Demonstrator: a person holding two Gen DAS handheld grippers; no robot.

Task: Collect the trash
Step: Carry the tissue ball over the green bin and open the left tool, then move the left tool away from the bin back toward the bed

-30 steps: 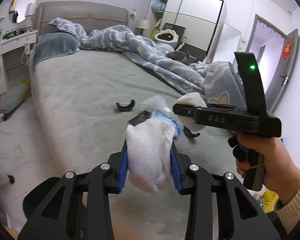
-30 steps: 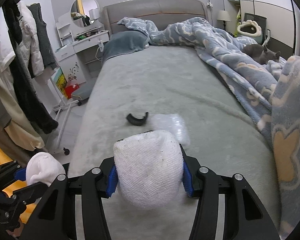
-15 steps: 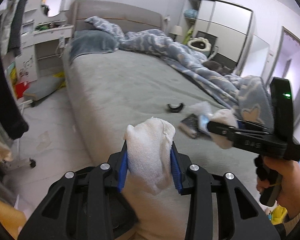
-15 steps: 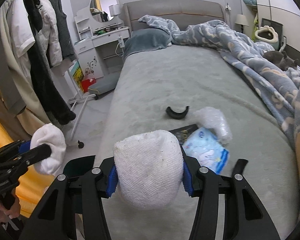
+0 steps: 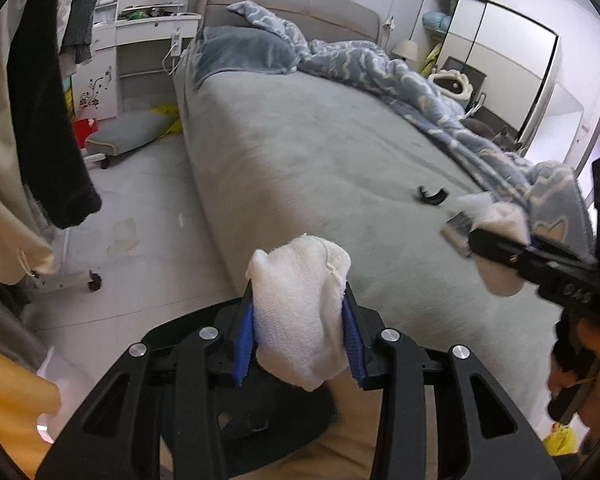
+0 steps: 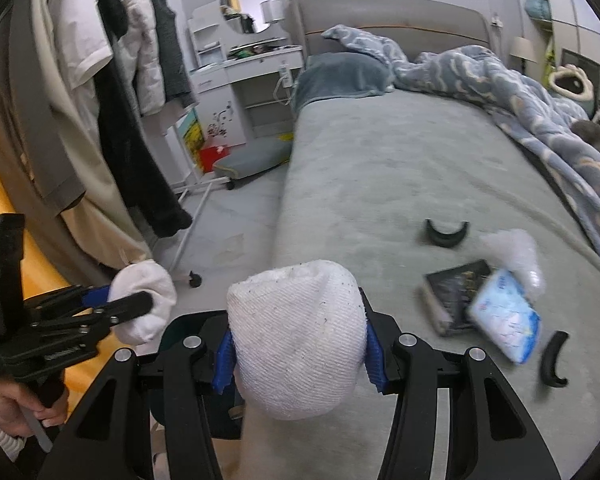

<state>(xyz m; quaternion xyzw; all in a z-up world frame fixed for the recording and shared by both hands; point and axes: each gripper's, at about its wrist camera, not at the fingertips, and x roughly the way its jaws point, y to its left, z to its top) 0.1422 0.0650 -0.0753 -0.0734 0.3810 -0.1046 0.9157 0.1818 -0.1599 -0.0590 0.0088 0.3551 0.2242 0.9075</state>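
Note:
My left gripper (image 5: 299,316) is shut on a white cloth wad (image 5: 300,312) and holds it over a dark bin (image 5: 240,412) by the bed's near corner. It also shows in the right wrist view (image 6: 140,304). My right gripper (image 6: 296,340) is shut on a second white cloth wad (image 6: 296,336), above the bin (image 6: 196,328) and the bed edge. It also shows in the left wrist view (image 5: 500,240). On the grey bed (image 6: 380,168) lie a blue packet (image 6: 504,320), a black booklet (image 6: 452,292), a clear plastic wrapper (image 6: 516,252) and two black curved pieces (image 6: 446,234).
A blue patterned blanket (image 6: 540,92) covers the bed's right side. Clothes (image 6: 112,100) hang on a wheeled rack at the left. A white dressing table (image 6: 244,80) stands by the headboard, with a grey cushion (image 6: 252,156) on the floor.
Both grippers have swung left and back from over the bed towards its near left corner and the dark bin, each still holding its cloth wad.

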